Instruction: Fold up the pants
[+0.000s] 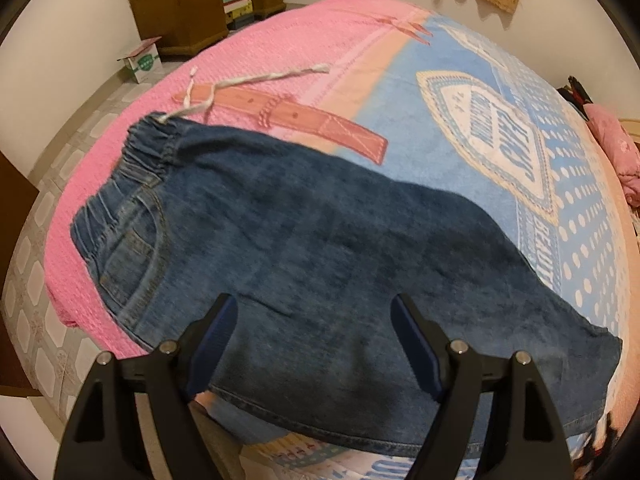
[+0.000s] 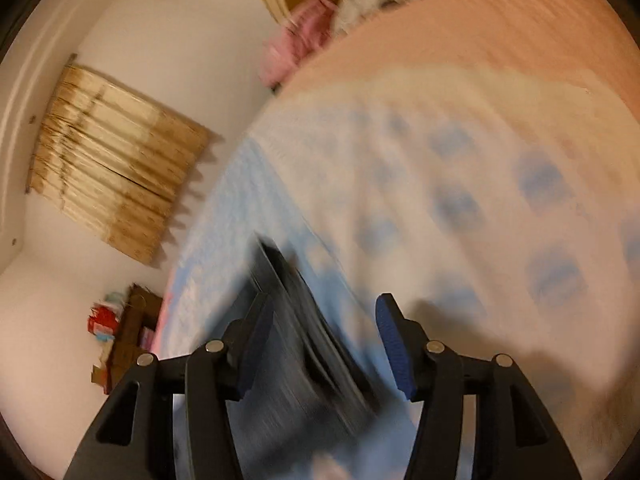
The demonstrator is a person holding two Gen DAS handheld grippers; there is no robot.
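Note:
Dark blue denim pants (image 1: 320, 248) lie flat on the bed, folded lengthwise, elastic waistband (image 1: 120, 184) at the left with a white drawstring (image 1: 256, 80), leg hems at the lower right. My left gripper (image 1: 314, 312) is open, hovering just above the near edge of the pants at mid-leg, holding nothing. My right gripper (image 2: 324, 316) is open; the right wrist view is blurred, and a dark denim edge (image 2: 296, 320) runs between its fingers without being clamped.
The bed carries a pink and blue printed blanket (image 1: 460, 92). A wooden bookshelf (image 1: 192, 4) and a small cardboard box (image 1: 142, 60) stand beyond the bed's far left. Pink bedding (image 1: 616, 148) lies at the right. Tiled floor (image 1: 48, 216) is on the left.

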